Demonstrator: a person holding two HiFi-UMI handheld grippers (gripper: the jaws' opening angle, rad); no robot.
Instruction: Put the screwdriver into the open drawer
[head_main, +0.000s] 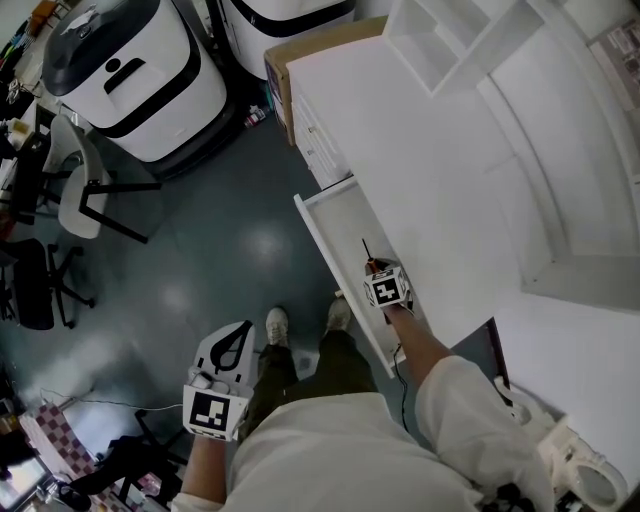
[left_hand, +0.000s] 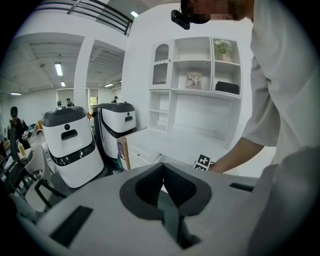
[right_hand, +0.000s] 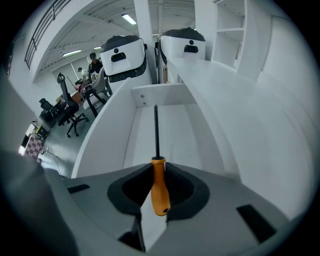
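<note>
Over the long white open drawer, the right gripper squeezes the screwdriver with an orange handle and thin black shaft. It still needs laying down and letting go. The left gripper hangs shut and empty.

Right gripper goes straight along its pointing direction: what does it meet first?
Probably the floor of the open drawer: the right gripper, shut on the screwdriver, aims into it, shaft tip leading. Depth unclear.
</note>
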